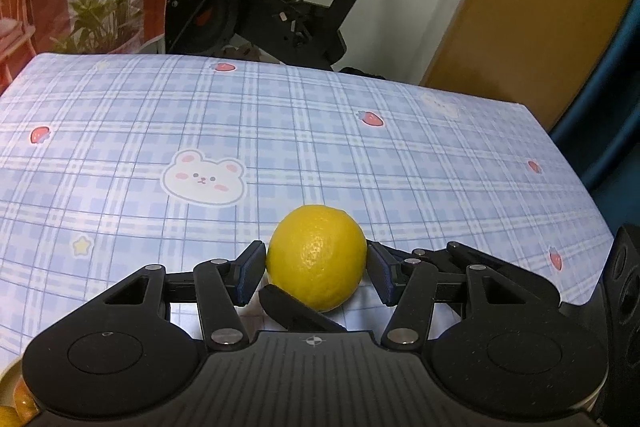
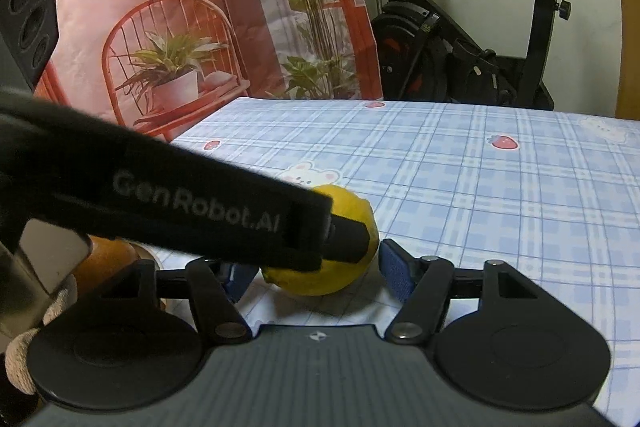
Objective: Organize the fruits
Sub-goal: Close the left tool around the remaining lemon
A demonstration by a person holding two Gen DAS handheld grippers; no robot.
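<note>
The bench is covered edge to edge by a pale blue checked cloth printed with bear faces, strawberries and stars. 1 yellow lemon sits on the cloth near its front edge, with an orange fruit near it on one side.

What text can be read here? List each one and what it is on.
"GenRobot.AI": on the side of the left gripper, seen in the right wrist view.
Nothing else is readable; the tablecloth carries only pictures.

Exercise bike behind plaid tablecloth
</note>
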